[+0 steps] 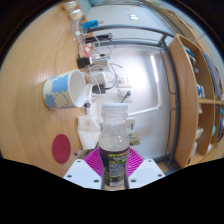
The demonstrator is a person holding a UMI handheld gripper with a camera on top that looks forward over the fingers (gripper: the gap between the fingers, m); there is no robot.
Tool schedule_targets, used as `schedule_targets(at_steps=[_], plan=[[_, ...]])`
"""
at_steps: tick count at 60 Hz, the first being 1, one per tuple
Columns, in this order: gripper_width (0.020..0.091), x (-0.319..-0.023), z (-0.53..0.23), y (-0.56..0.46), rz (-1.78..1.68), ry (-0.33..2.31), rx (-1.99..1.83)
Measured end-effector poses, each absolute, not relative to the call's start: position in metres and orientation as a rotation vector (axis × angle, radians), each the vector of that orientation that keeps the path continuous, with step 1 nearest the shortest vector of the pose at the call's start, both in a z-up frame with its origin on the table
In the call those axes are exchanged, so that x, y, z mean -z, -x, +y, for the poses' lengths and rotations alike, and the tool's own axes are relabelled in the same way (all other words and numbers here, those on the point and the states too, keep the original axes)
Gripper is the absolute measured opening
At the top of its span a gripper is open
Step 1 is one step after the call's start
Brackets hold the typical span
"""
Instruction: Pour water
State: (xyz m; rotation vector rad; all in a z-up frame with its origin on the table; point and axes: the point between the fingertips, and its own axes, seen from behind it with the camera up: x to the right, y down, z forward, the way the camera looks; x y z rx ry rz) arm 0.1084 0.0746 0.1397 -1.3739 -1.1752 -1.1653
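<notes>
Nearest to us, our gripper (113,165) is clenched on a small clear bottle (115,142), both pink pads (95,162) pressing its dark-labelled body from either side. We hold it upright, its white cap (116,112) pointing away from us over the wooden table (35,80). Just beyond the bottle stands a clear glass (92,132), and farther off a white cup (64,90) lies tipped on its side, its mouth toward us. A round red coaster (62,148) sits near the glass. We cannot tell whether the cap is loose or off, so we judge that worth checking first. To pour well, we should bring the bottle's mouth over the glass rim, then tilt slowly, keeping the grip firm so the bottle does not slip as its weight shifts.
</notes>
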Motion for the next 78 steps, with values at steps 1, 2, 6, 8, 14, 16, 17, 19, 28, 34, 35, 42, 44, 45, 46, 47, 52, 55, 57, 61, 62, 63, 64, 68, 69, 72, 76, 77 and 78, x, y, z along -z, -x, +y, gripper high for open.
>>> schedule_targets(at_steps=[1, 2, 6, 8, 14, 16, 17, 19, 28, 34, 35, 42, 44, 45, 46, 47, 52, 55, 57, 61, 62, 63, 64, 68, 69, 72, 76, 77, 78], plan=[[0.0259, -0.145, 0.081, -0.111, -1.226, 1.34, 1.182], [0.0259, -0.147, 0.084, -0.103, -1.24, 1.315, 1.225], [0.0259, -0.158, 0.093, -0.089, -1.332, 1.214, 1.333], [0.0259, -0.161, 0.097, -0.082, -1.374, 1.167, 1.373], [0.0262, -0.169, 0.108, -0.066, -1.503, 1.028, 1.49], [0.026, -0.17, 0.11, -0.062, -1.539, 0.983, 1.533], [0.0261, -0.171, 0.111, -0.06, -1.556, 0.961, 1.556], [0.0261, -0.174, 0.113, -0.055, -1.587, 0.907, 1.604], [0.0262, -0.168, 0.116, -0.042, -1.714, 0.761, 1.711], [0.0262, -0.162, 0.115, -0.037, -1.745, 0.717, 1.733], [0.0262, -0.161, 0.115, -0.037, -1.745, 0.721, 1.731], [0.0262, -0.158, 0.115, -0.041, -1.718, 0.767, 1.701], [0.0262, -0.158, 0.114, -0.042, -1.702, 0.782, 1.686], [0.0263, -0.158, 0.113, -0.043, -1.691, 0.795, 1.671], [0.0264, -0.159, 0.112, -0.043, -1.677, 0.812, 1.651], [0.0264, -0.16, 0.11, -0.044, -1.656, 0.834, 1.628], [0.0264, -0.163, 0.104, -0.056, -1.495, 1.026, 1.442], [0.0262, -0.156, 0.1, -0.064, -1.346, 1.198, 1.263], [0.0261, -0.154, 0.098, -0.072, -1.244, 1.314, 1.123], [0.0263, -0.148, 0.094, -0.081, -1.019, 1.488, 0.87], [0.0263, -0.148, 0.096, -0.082, -0.955, 1.517, 0.816], [0.0264, -0.147, 0.095, -0.086, -0.901, 1.548, 0.751], [0.0264, -0.147, 0.094, -0.088, -0.849, 1.577, 0.687], [0.0264, -0.139, 0.092, -0.092, -0.644, 1.668, 0.435], [0.0262, -0.137, 0.092, -0.092, -0.598, 1.687, 0.371], [0.0263, -0.125, 0.094, -0.09, -0.461, 1.733, 0.191], [0.0262, -0.114, 0.095, -0.09, -0.315, 1.776, -0.027], [0.0262, -0.112, 0.096, -0.089, -0.288, 1.782, -0.069], [0.0262, -0.11, 0.097, -0.09, -0.265, 1.785, -0.102]])
